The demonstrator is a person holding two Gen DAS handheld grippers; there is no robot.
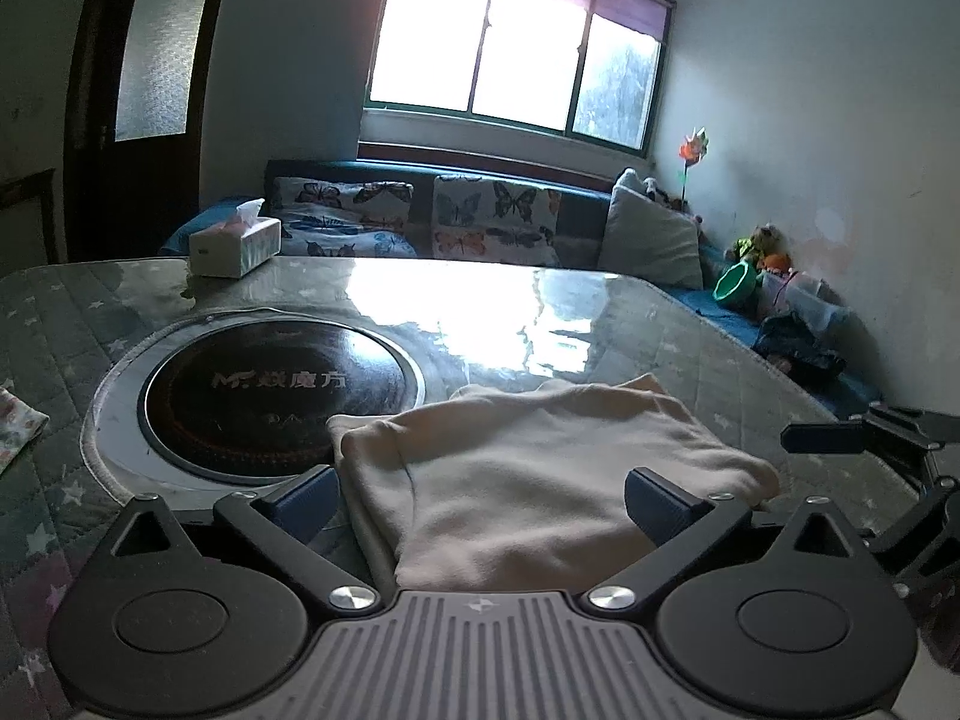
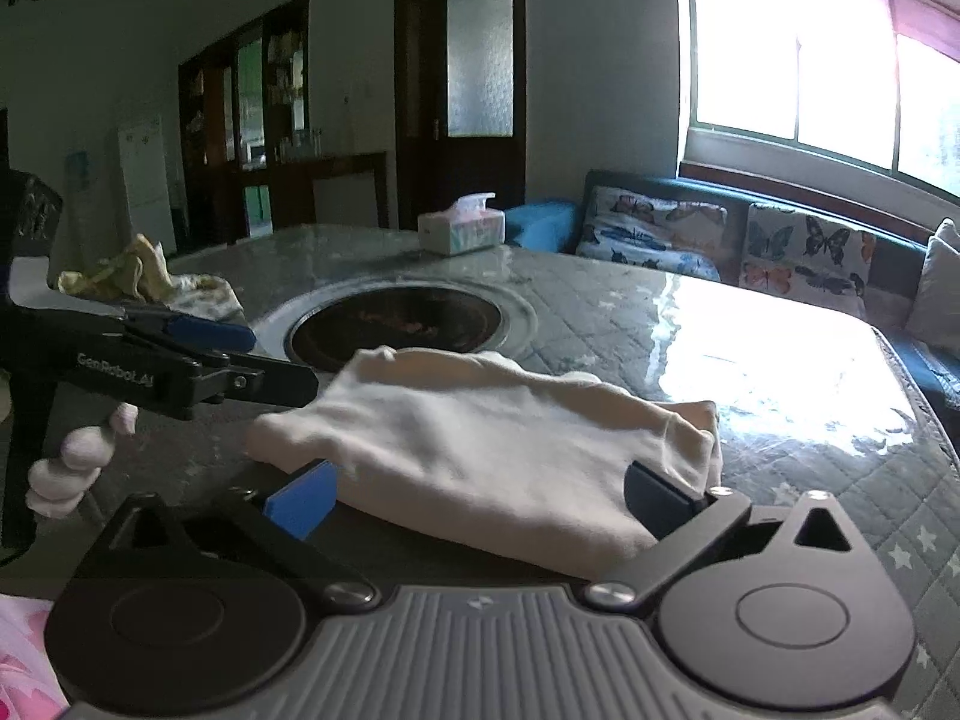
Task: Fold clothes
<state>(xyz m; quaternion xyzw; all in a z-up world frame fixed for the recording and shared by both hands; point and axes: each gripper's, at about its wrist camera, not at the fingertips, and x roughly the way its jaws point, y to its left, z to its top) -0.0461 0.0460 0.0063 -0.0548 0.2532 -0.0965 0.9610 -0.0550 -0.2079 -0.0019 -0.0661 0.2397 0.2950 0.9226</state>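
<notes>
cloth: cream garment [image 1: 540,468] lying folded on the table [image 1: 660,324], near edge, partly over the round cooktop [image 1: 282,390] rim

left claw: left claw [image 1: 483,501] spread wide, straddling the cloth's near edge, pinching nothing as far as I can see

right claw: right claw [image 2: 480,495] also spread, fingers either side of the fold, nothing gripped

risk: I'd guess a one-layer pinch drags the top flap and undoes the fold. Glassy table looks slick, so the whole stack could slide

also risk: the two claws sit close, they could bump

hard to see: window glare washes out the far tabletop. Can't tell how many layers there are. Yellowish pile [image 2: 138,276] at the far left is too blurry to identify
</notes>
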